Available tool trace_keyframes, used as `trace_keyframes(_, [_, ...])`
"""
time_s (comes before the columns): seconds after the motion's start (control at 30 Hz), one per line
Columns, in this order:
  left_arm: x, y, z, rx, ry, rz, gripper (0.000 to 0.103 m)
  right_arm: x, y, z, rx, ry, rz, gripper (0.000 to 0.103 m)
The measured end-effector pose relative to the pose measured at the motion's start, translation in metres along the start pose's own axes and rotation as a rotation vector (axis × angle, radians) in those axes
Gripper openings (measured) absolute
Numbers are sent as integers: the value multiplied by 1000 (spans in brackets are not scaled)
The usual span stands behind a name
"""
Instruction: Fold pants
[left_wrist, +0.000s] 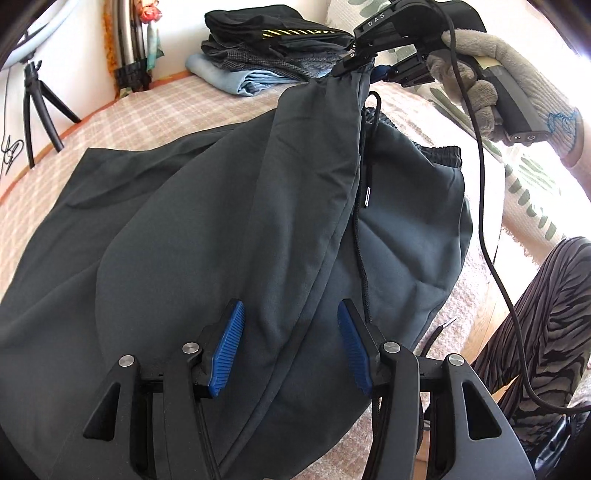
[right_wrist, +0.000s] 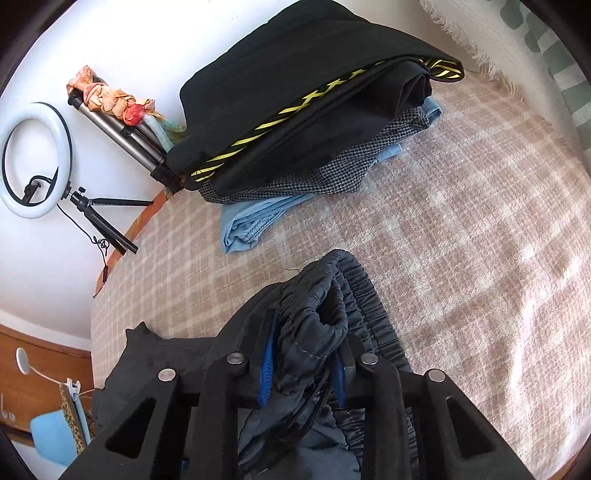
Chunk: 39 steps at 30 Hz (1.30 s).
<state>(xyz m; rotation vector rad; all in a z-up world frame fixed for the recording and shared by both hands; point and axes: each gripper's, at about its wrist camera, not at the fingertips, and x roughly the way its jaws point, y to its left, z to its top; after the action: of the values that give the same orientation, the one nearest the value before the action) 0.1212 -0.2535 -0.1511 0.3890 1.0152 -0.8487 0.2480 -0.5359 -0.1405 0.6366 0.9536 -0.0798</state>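
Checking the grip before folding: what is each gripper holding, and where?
Right gripper pinches the dark grey fabric pants at the elastic waistband. Left gripper is open, holding nothing.

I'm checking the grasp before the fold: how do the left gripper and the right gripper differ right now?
The left gripper stands open, pads apart and pressing nothing; the right gripper is shut on the pants. The left hovers over fabric lying on the bed; the right lifts the bunched elastic waistband. Both have blue ribbed pads on black fingers.
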Motion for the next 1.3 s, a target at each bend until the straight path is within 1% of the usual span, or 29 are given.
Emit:
trace_keyframes(0.07, [4,-5,1,16,-5,25,51,-12,-4,-5,27,-13,35,19])
trace_keyframes(0.13, [6,-12,1,50,-12,51,51,-27,-7,-10,45,-31,70,17])
trace_keyframes(0.23, [10,-24,-3,142,-40,107,52,-50,-10,-15,77,-58,103,15])
trace_keyframes(0.27, [10,-27,-3,159,-49,116,50,-58,-11,-16,86,-66,112,15])
trace_keyframes(0.3, [9,-28,-3,165,-52,109,46,-64,-11,-17,84,-76,110,15])
trace_keyframes(0.33, [9,-29,-3,169,-51,91,31,-71,-9,-17,76,-84,107,15])
trace_keyframes(0.37, [8,-29,-3,170,-55,99,13,-77,-8,-19,69,-90,106,15])
trace_keyframes(0.4, [5,-29,-2,169,-61,115,9,-82,-7,-22,65,-95,106,15])
trace_keyframes(0.47, [-3,-24,-1,162,-74,88,6,-90,-5,-28,58,-102,107,15])
trace_keyframes(0.53, [-18,-20,-2,153,-104,72,6,-98,-6,-34,53,-109,108,15])
trace_keyframes(0.67, [-47,-11,-14,151,-158,71,3,-111,-16,-58,48,-104,105,15])
trace_keyframes(0.77, [-60,-2,-24,100,-166,8,3,-113,-26,-83,19,-90,62,15])
trace_keyframes(0.83, [-62,-7,-33,102,-155,-13,3,-108,-36,-100,14,-69,41,15])
trace_keyframes(0.9, [-55,-16,-38,127,-127,-26,3,-100,-45,-115,2,-52,-4,15])
trace_keyframes(0.93, [-51,-21,-42,143,-112,-20,3,-94,-50,-121,-4,-45,-30,15])
trace_keyframes(1.03, [-40,-32,-53,184,-65,-7,3,-71,-64,-132,-8,14,-80,15])
trace_keyframes(1.13, [-36,-34,-61,182,-45,-7,3,-56,-62,-139,-67,55,-120,15])
trace_keyframes(1.17, [-36,-33,-62,180,-45,-2,3,-53,-61,-140,-82,79,-108,19])
trace_keyframes(1.2, [-37,-32,-62,175,-45,-2,3,-52,-61,-140,-94,110,-87,21])
trace_keyframes(1.23, [-39,-30,-63,163,-43,-3,3,-52,-59,-140,-119,143,-83,27])
trace_keyframes(1.27, [-40,-29,-63,150,-38,-7,7,-56,-57,-141,-154,153,-96,35])
trace_keyframes(1.3, [-42,-27,-63,135,-37,-9,9,-62,-53,-140,-200,139,-117,39])
